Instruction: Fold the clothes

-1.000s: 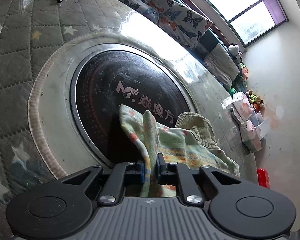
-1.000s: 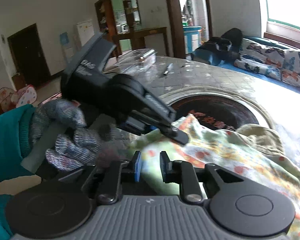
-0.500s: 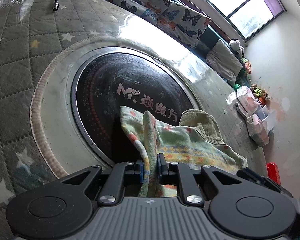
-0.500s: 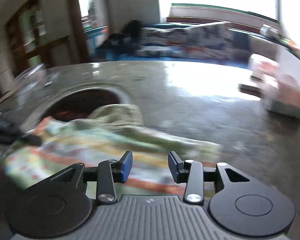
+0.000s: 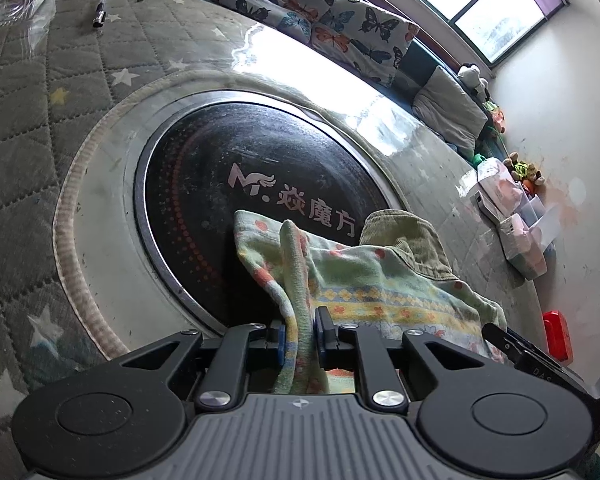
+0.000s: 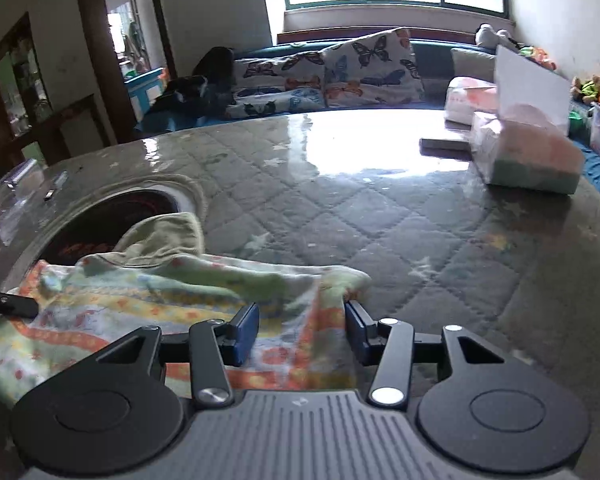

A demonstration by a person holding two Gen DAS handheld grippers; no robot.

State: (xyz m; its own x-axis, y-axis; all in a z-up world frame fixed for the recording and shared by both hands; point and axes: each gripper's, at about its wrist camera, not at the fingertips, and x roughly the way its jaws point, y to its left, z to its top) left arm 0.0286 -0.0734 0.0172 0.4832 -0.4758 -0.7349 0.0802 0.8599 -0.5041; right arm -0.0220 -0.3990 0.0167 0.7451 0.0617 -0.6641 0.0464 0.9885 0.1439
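- Your left gripper [image 5: 299, 338] is clamping a raised fold of the patterned garment [image 5: 364, 288], bottom centre.
- Your right gripper [image 6: 302, 330] is standing with jaws apart after just opening, garment corner lying between them untouched.

My pads [image 6: 246, 334] are blue, my arms black, housing ribbed grey. Cloth [image 5: 376, 292]: pale green with orange dots and yellow-blue diamond bands; orange stripes near its hem. Behind the cloth, olive corduroy garment [image 5: 404, 236]. Left of the cloth, black disc [image 5: 236, 160], white lettering, rings of red dots, steel rim. Cover [image 6: 340, 216] around the disc: grey quilted diamonds, white and yellow stars. Cushions [image 6: 372, 68] beyond: white, butterflies.
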